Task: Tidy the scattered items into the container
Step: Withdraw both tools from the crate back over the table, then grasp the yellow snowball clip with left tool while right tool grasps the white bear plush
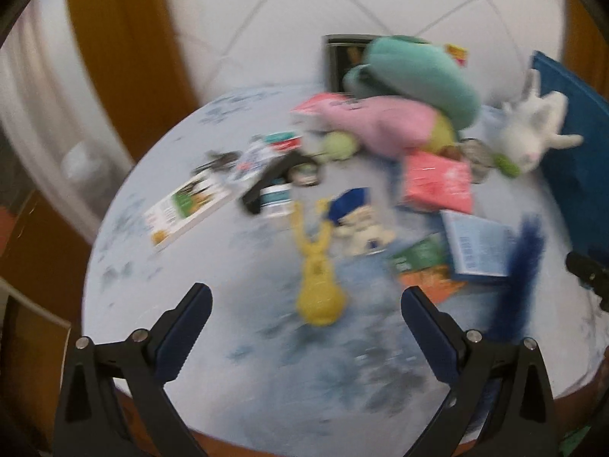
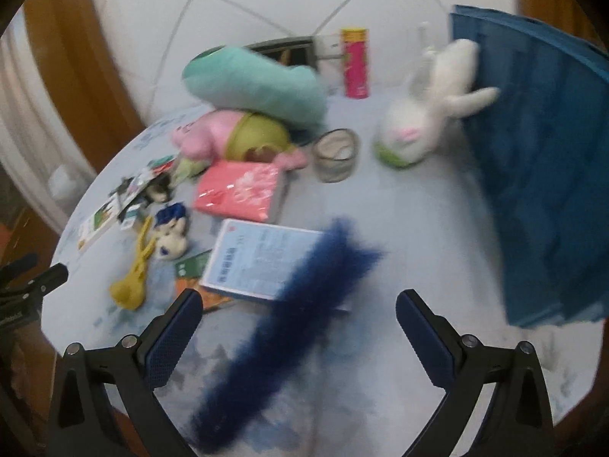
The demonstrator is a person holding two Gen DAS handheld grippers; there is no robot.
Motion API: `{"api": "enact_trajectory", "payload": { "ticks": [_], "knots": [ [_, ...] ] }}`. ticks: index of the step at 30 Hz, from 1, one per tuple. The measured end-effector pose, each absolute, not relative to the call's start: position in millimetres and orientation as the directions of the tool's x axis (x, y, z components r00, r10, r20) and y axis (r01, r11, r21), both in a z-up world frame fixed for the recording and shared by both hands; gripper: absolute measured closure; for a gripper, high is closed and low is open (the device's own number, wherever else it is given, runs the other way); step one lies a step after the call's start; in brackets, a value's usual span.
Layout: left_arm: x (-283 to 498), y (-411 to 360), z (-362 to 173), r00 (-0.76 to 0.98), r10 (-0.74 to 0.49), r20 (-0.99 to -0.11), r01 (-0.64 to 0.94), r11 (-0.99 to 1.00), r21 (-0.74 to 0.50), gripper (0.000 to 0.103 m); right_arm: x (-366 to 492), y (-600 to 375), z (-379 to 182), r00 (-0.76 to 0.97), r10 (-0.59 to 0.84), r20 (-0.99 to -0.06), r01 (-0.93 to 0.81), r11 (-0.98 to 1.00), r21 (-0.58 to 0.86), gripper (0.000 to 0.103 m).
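My left tongs (image 1: 306,304) spread, empty, above yellow rubber toy (image 1: 318,282). My right tongs (image 2: 297,304) spread over navy fuzzy strip (image 2: 281,327); limp strip may slip from pinch before blue container (image 2: 540,175).

Ahead of the right gripper (image 2: 298,310): one blue container (image 2: 540,175), one navy fuzzy strip (image 2: 289,346), one white plush rabbit (image 2: 426,114), one mesh cup (image 2: 337,156), one pink tube (image 2: 356,63), roughly three further plush toys (blurred, piled together), and one yellow clip (image 2: 133,278).
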State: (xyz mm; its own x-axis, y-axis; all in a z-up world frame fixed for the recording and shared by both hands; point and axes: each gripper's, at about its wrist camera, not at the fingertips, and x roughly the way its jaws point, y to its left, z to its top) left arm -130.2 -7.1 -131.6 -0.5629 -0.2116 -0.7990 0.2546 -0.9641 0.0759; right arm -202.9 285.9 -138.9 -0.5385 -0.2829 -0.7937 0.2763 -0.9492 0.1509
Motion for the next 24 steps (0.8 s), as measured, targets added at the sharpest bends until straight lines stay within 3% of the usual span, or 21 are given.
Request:
{"api": "enact_trajectory", "payload": {
  "ticks": [10,24],
  "knots": [
    [-127,-106,-141,-0.546,-0.217,-0.809,0.330,-0.943,0.029,0.001,-211,180,-131,-0.525,-0.322,-0.788,0.385,-0.916,0.118,0.000],
    [-220,-162,-178,-0.519,0.005,-0.855,-0.008,-1.000,-0.001,0.001,-236,72,-174,-0.513,-0.203,-0.834,0.172,-0.976,0.132,0.000]
  ]
}}
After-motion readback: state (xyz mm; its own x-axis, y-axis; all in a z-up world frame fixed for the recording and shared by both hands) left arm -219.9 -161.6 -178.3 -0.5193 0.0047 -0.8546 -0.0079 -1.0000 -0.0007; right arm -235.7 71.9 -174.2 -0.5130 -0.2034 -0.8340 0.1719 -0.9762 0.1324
